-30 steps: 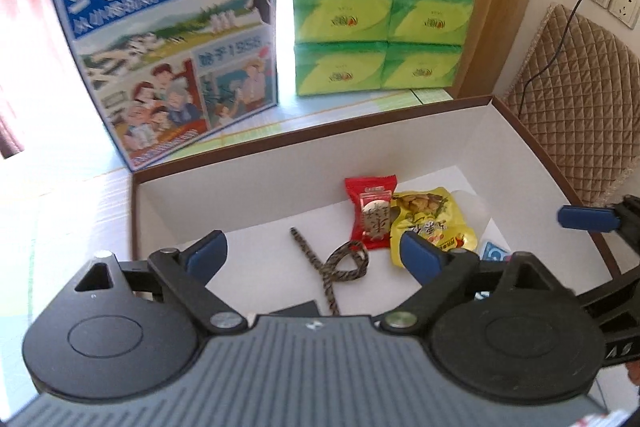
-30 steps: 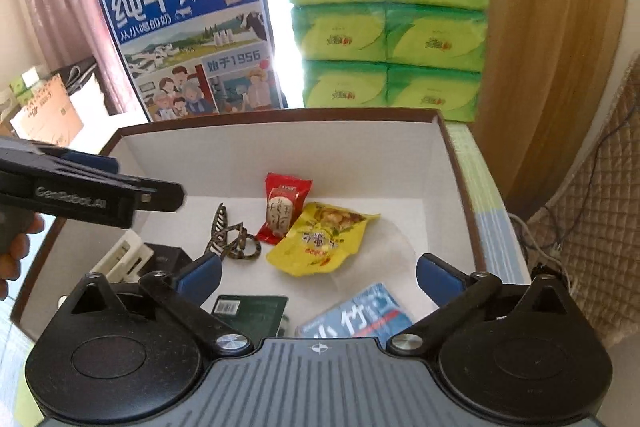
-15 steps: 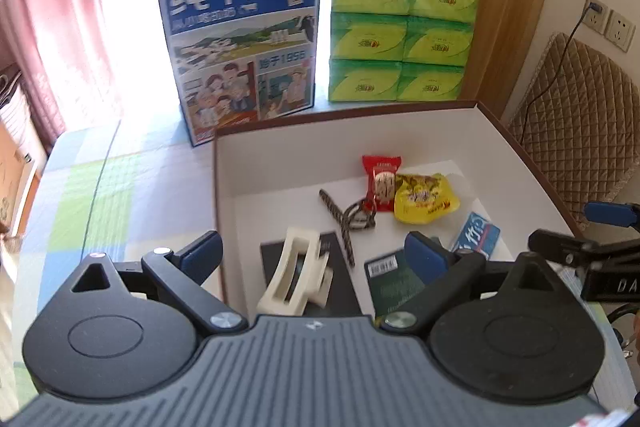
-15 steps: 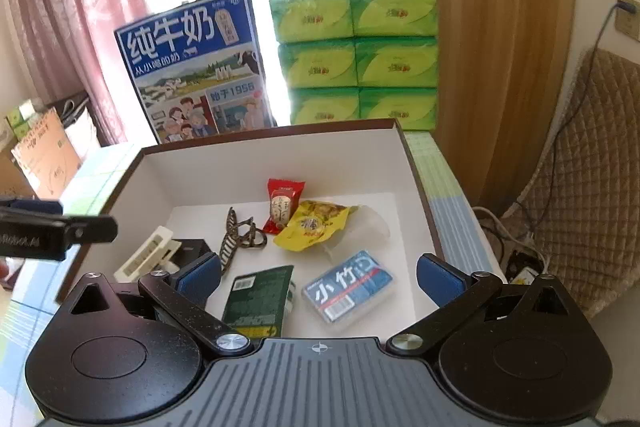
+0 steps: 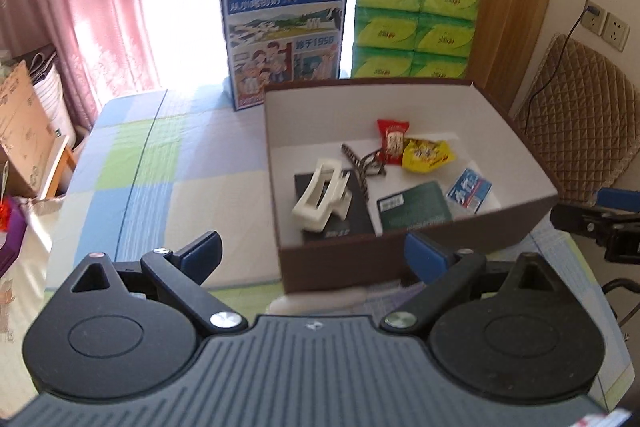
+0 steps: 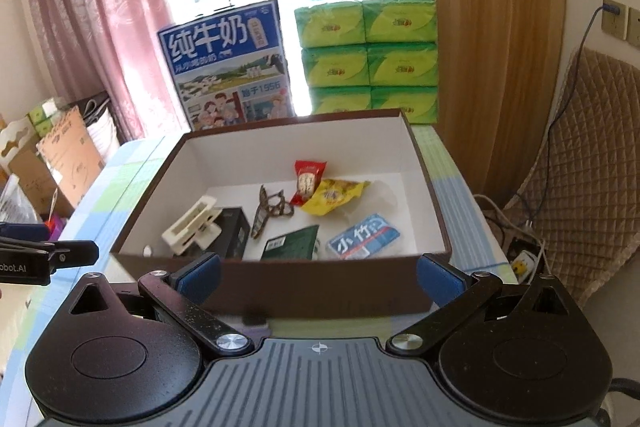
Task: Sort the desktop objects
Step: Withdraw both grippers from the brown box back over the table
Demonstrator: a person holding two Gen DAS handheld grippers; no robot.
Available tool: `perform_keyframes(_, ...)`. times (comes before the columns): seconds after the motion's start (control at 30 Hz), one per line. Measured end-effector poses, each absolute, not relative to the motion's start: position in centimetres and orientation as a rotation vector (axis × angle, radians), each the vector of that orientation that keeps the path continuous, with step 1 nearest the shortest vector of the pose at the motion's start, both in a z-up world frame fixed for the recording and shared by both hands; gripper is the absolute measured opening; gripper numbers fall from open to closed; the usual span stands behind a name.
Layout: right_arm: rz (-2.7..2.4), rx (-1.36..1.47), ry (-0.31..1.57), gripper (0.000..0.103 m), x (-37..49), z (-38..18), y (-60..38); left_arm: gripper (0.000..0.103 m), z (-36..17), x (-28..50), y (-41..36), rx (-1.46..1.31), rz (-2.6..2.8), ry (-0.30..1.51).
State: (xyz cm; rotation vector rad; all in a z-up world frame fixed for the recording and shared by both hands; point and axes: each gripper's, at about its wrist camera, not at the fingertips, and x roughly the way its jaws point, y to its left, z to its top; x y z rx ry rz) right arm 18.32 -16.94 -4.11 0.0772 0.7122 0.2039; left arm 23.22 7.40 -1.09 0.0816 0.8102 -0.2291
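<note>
- Left gripper (image 5: pixel 312 253), blue-padded jaws spread and empty, hangs over the checked tablecloth (image 5: pixel 160 163) near the tabletop's front edge, just outside the brown cardboard box (image 5: pixel 400 259).
- Inside the box, from its left wall: cream plastic hair claw (image 5: pixel 320 199) on a black flat pack (image 5: pixel 352 219), striped hair tie (image 5: pixel 362 167), dark green packet (image 5: pixel 416 205), red snack (image 5: pixel 392 145), yellow snack (image 5: pixel 428 155), blue tissue pack (image 5: pixel 468 189) toward the right wall.
- Right gripper (image 6: pixel 318 275), jaws likewise spread and empty, faces the box's front wall.
- The sorting looks finished; best to pull both grippers clear without knocking the rim.
</note>
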Motion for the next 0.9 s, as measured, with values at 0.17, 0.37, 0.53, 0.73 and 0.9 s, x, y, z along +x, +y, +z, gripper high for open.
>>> perform_keyframes(0.17, 0.22, 0.083, 0.726, 0.101, 16.1, -4.4, -16.8, 0.096, -1.3, 20.7, 8.0, 0.088, -0.211, 0.824)
perform_keyframes(0.37, 0.224, 0.082, 0.746, 0.101, 14.4, -4.4, -16.9, 0.096, -0.9, 18.2, 8.2, 0.08, -0.206, 0.823)
perform_keyframes(0.53, 0.237, 0.086, 0.752, 0.101, 13.0, -4.1, -17.4, 0.096, -0.3, 16.4, 7.7, 0.074, -0.204, 0.807)
perform_keyframes(0.73, 0.256, 0.024, 0.76, 0.101, 11.3, -4.2, -17.5, 0.096, 0.0, 14.5, 6.9, 0.066, -0.199, 0.804)
perform_keyframes(0.9, 0.272, -0.016, 0.779, 0.101, 9.8, -4.9, -17.7, 0.096, -0.3, 12.9, 6.1, 0.072, -0.198, 0.814)
